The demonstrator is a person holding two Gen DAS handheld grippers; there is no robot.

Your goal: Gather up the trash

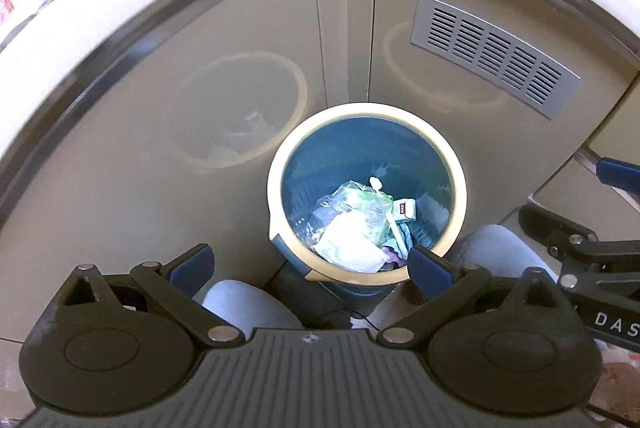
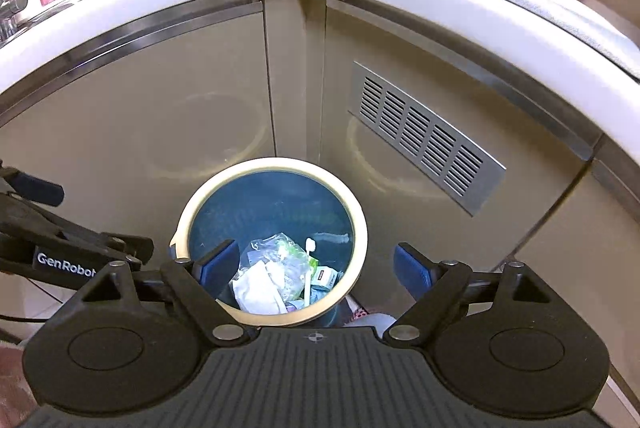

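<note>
The blue bin (image 1: 367, 196) with its cream rim stands on the floor in the cabinet corner, at twelve o'clock from both claws and below them, holding a plastic wrapper (image 1: 352, 204), crumpled paper (image 1: 350, 242), a small carton (image 1: 405, 209) and a toothbrush (image 2: 309, 268) lying roughly twelve to six. The left claw (image 1: 310, 266) and the right claw (image 2: 316, 264) both stand wide and empty. Judging by the near rim under each claw, neither hand is clearly nearer; no loose trash shows outside the bin.
</note>
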